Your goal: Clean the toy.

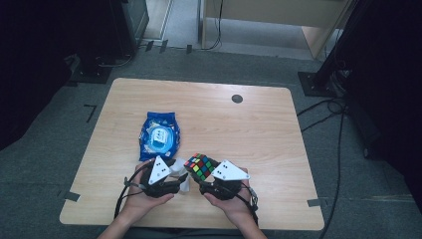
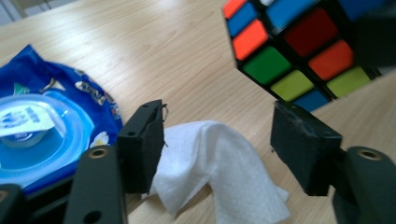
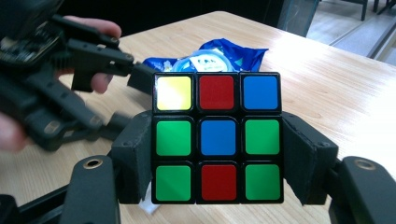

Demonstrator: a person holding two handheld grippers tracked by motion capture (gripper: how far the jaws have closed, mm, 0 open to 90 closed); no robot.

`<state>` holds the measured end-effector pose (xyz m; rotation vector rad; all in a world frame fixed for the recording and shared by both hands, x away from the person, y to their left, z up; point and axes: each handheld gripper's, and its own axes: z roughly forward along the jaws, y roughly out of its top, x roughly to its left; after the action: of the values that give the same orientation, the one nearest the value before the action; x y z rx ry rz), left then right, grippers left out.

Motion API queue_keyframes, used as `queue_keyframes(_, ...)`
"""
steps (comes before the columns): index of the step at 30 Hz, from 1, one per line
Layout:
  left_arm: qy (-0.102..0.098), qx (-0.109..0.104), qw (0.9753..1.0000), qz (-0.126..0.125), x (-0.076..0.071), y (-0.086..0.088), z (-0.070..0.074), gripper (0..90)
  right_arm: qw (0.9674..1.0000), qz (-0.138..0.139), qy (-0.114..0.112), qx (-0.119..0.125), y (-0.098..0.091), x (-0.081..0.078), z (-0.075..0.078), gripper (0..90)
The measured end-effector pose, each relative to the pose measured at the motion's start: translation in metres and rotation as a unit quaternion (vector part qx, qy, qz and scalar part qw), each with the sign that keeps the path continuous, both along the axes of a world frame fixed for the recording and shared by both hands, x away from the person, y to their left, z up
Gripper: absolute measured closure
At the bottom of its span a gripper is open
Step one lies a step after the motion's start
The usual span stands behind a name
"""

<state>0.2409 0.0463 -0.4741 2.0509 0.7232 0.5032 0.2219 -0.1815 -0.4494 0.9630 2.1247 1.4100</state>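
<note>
**Operator:** High view, read left to right: the crinkled blue plastic wet-wipe packet (image 1: pixel 158 135) lies flat on the pale wooden table (image 1: pixel 259 129). Near it is my left gripper (image 1: pixel 180 175), and at its tips the folded white tissue wipe (image 1: pixel 185 182). The multicoloured plastic puzzle cube (image 1: pixel 201 167) is raised off the table, just beside them.

**Checker:** Jaw states?

**Operator:** Left gripper (image 2: pixel 217 140): released, with the wipe (image 2: pixel 219 170) lying loose between the jaws, draped against the left pad. Right gripper (image 3: pixel 217 158): clenched on the cube (image 3: pixel 217 137), pads on two opposite faces.

**Checker:** Governing relation?

**Operator:** From the left jaws, the cube (image 2: pixel 303 46) sits ahead, up and to the right, corner-on. The left hand is nearer the wipe. I judge the wipe must be re-gripped, then carried up and rightward onto the cube face.
</note>
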Motion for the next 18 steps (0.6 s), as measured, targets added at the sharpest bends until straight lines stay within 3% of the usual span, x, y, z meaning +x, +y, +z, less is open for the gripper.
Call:
queue_keyframes(4, -0.029, 0.027, 0.9992, -0.010, -0.007, -0.009, -0.004, 19.6, 0.9999, -0.005, 0.005, 0.011, 0.002, 0.000, 0.004, 34.9)
queue_keyframes(8, -0.068, 0.036, 0.9968, -0.022, -0.015, -0.018, -0.005, 15.9, 0.9997, -0.002, 0.015, 0.017, 0.008, -0.002, 0.007, 34.9)
queue_keyframes(13, -0.112, 0.030, 0.9928, -0.031, -0.023, -0.020, -0.003, 16.5, 0.9987, 0.004, 0.044, 0.027, 0.016, -0.001, 0.006, 34.8)
queue_keyframes(18, -0.125, 0.028, 0.9912, -0.033, -0.024, -0.018, -0.005, 23.5, 0.9958, 0.011, 0.081, 0.039, 0.022, 0.000, 0.004, 34.8)
